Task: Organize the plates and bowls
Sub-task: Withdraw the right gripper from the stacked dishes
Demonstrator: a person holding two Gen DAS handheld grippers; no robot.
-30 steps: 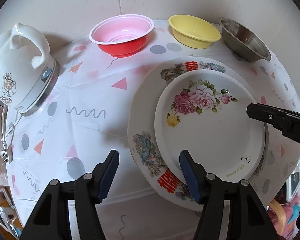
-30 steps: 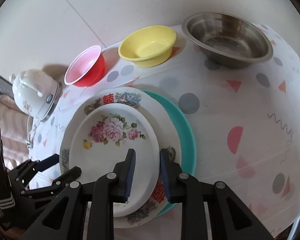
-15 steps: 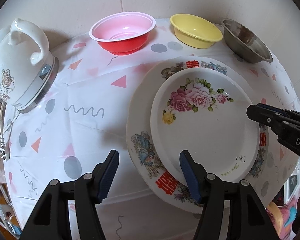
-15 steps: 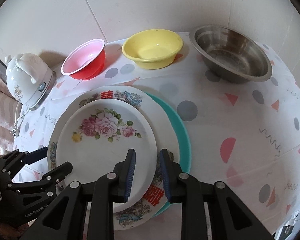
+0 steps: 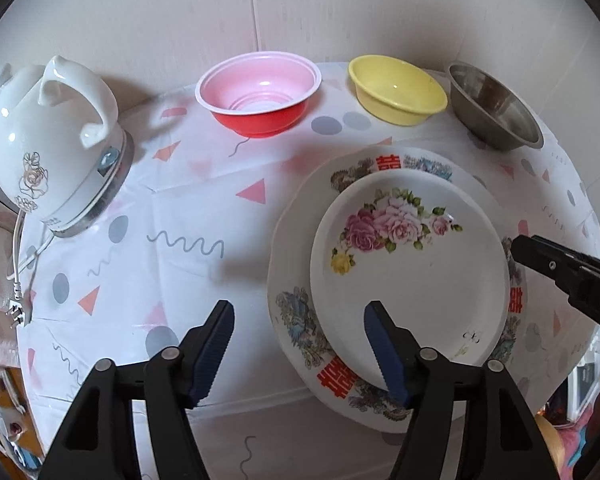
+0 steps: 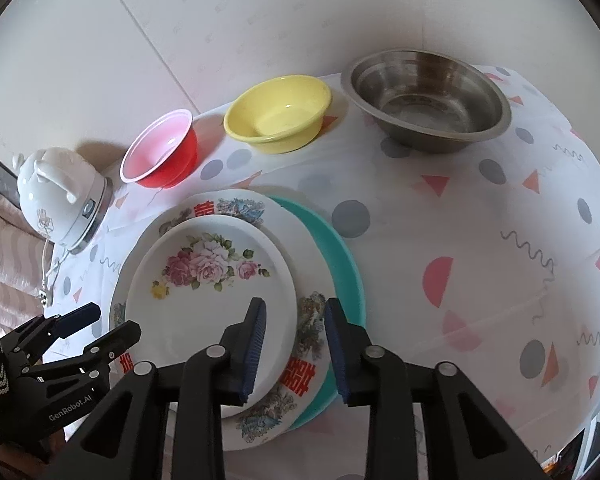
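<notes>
**Plates stacked, both grippers letting go**

Three plates are seen stacked: a rose plate (image 6: 204, 300) on a larger plate (image 6: 300, 372) with red characters, on a teal plate (image 6: 340, 264). The right gripper (image 6: 294, 350) is held over the stack's near right rim, its jaws opening; the rims of the two upper plates lie in the gap, but no pad is seen pressing on them, so it is judged released. The left gripper (image 5: 298, 350) is opening too, with nothing grasped: one finger is over the cloth beside the stack, the other over the rose plate's near edge.

Beyond the fingers, well apart from the stack, three bowls are lined up by the wall: red bowl (image 5: 260, 100), yellow bowl (image 5: 396, 90), steel bowl (image 5: 496, 112). They are judged still to be nested.

Risks: the stack could be dragged if a finger is lifted while caught under a rim. The stack overhangs the table's near edge and could be tipped by a downward push there. The patterned cloth (image 5: 188, 216) looks smooth and creased, so dishes may slide on it. A white kettle (image 5: 48, 148) with a loose cord stands beyond the left fingers and could be knocked. Pale wall panels close the scene.
</notes>
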